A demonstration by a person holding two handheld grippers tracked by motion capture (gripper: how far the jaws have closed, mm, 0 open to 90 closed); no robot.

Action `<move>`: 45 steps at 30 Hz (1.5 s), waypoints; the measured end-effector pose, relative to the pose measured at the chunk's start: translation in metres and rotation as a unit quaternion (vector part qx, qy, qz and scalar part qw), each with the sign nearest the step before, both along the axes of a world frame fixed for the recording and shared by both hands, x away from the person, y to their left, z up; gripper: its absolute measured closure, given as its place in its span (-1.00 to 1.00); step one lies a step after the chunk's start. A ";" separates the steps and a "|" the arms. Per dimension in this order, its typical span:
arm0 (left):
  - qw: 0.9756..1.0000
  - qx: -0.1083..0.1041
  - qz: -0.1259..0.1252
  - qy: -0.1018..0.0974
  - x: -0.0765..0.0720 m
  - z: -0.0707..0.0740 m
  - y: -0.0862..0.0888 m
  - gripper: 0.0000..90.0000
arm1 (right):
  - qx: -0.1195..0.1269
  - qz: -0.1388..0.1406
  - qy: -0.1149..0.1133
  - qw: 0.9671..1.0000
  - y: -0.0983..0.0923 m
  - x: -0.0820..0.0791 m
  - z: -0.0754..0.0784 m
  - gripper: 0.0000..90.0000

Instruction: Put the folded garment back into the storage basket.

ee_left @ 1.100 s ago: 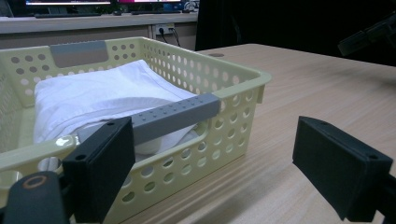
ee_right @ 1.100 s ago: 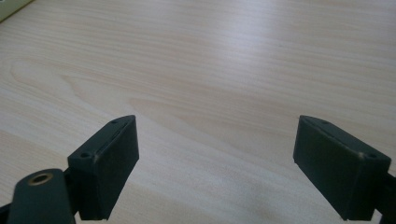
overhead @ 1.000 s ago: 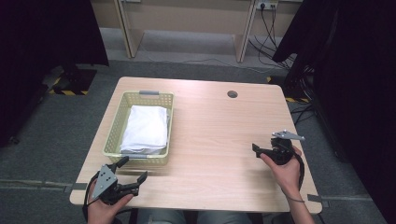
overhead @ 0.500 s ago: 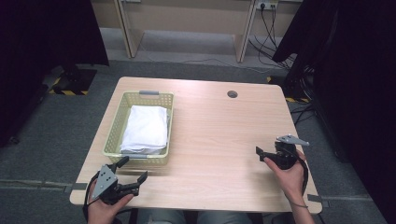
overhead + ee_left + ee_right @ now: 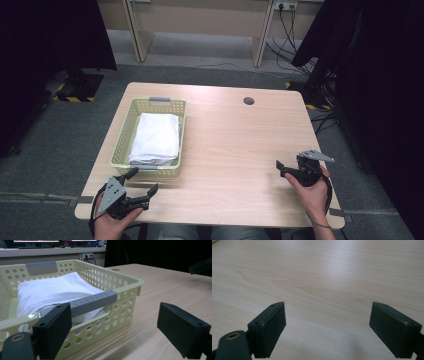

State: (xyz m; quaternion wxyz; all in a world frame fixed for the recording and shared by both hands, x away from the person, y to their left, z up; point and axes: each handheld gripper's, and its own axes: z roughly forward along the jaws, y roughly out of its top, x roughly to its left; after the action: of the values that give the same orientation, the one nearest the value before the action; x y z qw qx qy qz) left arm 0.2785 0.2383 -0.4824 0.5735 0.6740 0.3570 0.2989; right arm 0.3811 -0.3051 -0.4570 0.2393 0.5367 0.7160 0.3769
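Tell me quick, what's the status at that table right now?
Both grippers open, left gripper just short of the basket, right gripper over bare table. White cloth folded in the basket. Nothing in the way.

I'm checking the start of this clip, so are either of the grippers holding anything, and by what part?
Nothing is held. The left gripper is open just short of the basket, and the right gripper is open over bare table.
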 end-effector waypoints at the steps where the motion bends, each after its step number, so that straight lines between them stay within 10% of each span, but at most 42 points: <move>1: 1.000 0.000 0.000 0.000 0.000 0.000 0.000 -0.73 | 0.001 -0.001 0.001 1.000 0.000 -0.001 -0.001 -0.69; 45: 1.000 0.000 0.006 -0.008 -0.002 0.000 -0.001 -0.74 | -0.016 -0.006 -0.014 1.000 0.002 -0.008 -0.017 -0.69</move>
State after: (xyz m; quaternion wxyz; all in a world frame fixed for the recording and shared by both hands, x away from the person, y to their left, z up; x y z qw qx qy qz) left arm 0.2767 0.2372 -0.4827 0.5748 0.6695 0.3565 0.3071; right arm 0.3727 -0.3031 -0.4739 0.2597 0.5318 0.7153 0.3716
